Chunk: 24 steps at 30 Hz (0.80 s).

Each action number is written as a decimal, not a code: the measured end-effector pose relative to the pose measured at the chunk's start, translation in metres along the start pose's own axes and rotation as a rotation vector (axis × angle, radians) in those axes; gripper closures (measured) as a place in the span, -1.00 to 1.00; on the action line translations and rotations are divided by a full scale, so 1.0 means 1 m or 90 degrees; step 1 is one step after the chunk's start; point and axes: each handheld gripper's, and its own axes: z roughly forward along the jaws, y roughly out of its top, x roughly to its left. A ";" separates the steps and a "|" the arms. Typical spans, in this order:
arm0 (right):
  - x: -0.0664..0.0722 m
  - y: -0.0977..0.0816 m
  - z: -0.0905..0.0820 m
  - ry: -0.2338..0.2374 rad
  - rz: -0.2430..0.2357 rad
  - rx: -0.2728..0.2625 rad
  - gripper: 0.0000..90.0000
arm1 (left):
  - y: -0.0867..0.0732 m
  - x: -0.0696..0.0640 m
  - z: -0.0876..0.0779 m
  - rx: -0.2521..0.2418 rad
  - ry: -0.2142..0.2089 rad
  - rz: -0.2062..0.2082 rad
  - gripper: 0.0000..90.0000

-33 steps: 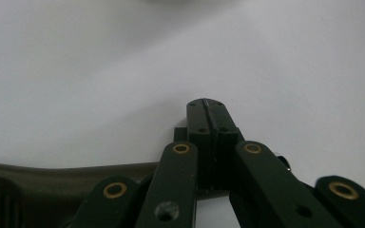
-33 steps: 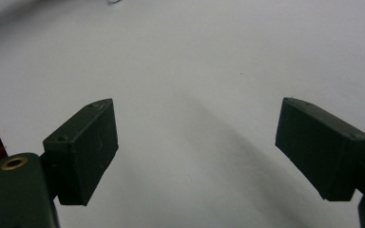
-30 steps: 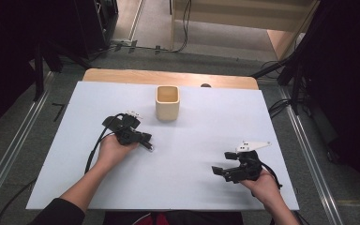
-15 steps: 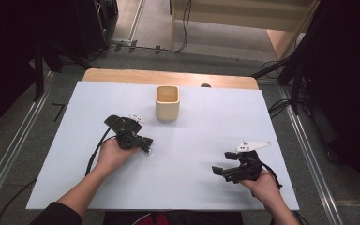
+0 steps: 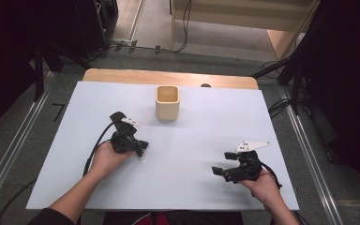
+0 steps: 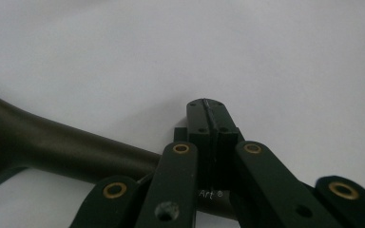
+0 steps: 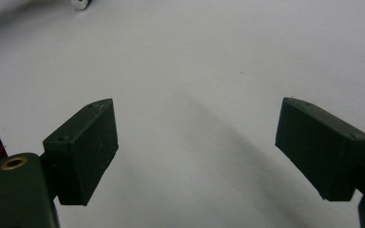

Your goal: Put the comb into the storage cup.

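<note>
Both grippers are black, the left gripper point(image 5: 140, 146) trailing a black cable and the right gripper point(image 5: 219, 171) topped by a pale three-cornered plate. Brass-ringed pivots sit behind the blocky fingers point(image 7: 83, 149). A small white "Art" marking sits behind the left fingers point(image 6: 208, 123).

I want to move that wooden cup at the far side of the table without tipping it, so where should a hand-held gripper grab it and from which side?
Grip the wooden cup across two opposite flat walls, about mid-height, coming level from the near side. It stands upright, squarish, mouth open upward, with bare white table around it. The right hand-held gripper, with its jaws spread wide, looks better placed than the shut left one.
</note>
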 end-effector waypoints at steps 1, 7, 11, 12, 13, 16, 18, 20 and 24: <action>0.000 0.000 0.000 0.000 0.000 0.000 -0.72 | -0.001 0.001 -0.001 0.001 0.002 -0.003 1.00; 0.000 0.000 0.000 0.000 0.001 0.000 -0.72 | -0.005 0.004 -0.006 0.002 0.004 -0.008 1.00; 0.000 0.000 0.000 0.000 0.000 0.001 -0.72 | -0.009 0.006 -0.010 0.003 0.008 -0.010 1.00; 0.000 0.000 0.000 0.000 0.000 0.001 -0.72 | -0.009 0.006 -0.010 0.003 0.008 -0.010 1.00; 0.000 0.000 0.000 -0.001 0.000 0.001 -0.72 | -0.011 0.007 -0.013 0.003 0.010 -0.014 1.00; 0.000 0.000 0.000 -0.001 0.000 0.002 -0.72 | -0.013 0.009 -0.015 0.004 0.011 -0.016 1.00; 0.000 0.000 0.000 -0.001 0.000 0.003 -0.72 | -0.015 0.011 -0.017 0.003 0.013 -0.019 1.00; 0.000 0.000 0.000 -0.001 -0.001 0.003 -0.72 | -0.017 0.012 -0.020 0.004 0.015 -0.022 1.00; 0.000 0.000 0.001 -0.001 -0.003 0.004 -0.72 | -0.021 0.017 -0.024 0.002 0.017 -0.030 1.00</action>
